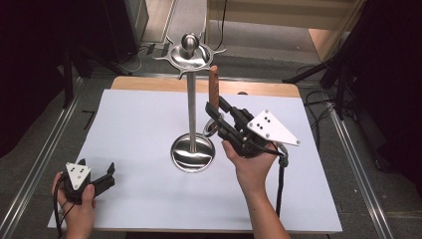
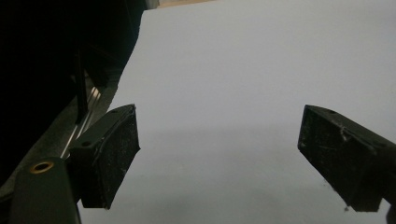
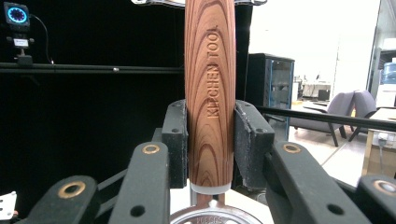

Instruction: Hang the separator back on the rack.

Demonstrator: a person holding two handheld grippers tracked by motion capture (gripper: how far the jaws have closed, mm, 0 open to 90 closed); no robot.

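A steel utensil stand [image 1: 191, 99] with a round base and a crown of hooks [image 1: 189, 52] rises mid-table. My right gripper [image 1: 214, 113] is shut on the wooden handle [image 1: 214, 87] of a kitchen tool, held upright just right of the pole, its tip close under a hook. In the right gripper view the pads clamp the handle [image 3: 210, 93], stamped KITCHEN TOOL, near its lower end, and a metal ring [image 3: 208, 214] sits below. My left gripper [image 1: 110, 174] rests low at the near left, open, with only white sheet between its pads [image 2: 109, 154].
A white sheet [image 1: 149, 199] covers the table, with a wooden strip [image 1: 149, 83] at its far edge. Metal rails [image 1: 45, 149] run along both sides on the floor. Dark stand legs [image 1: 328, 69] and cables lie at the far right.
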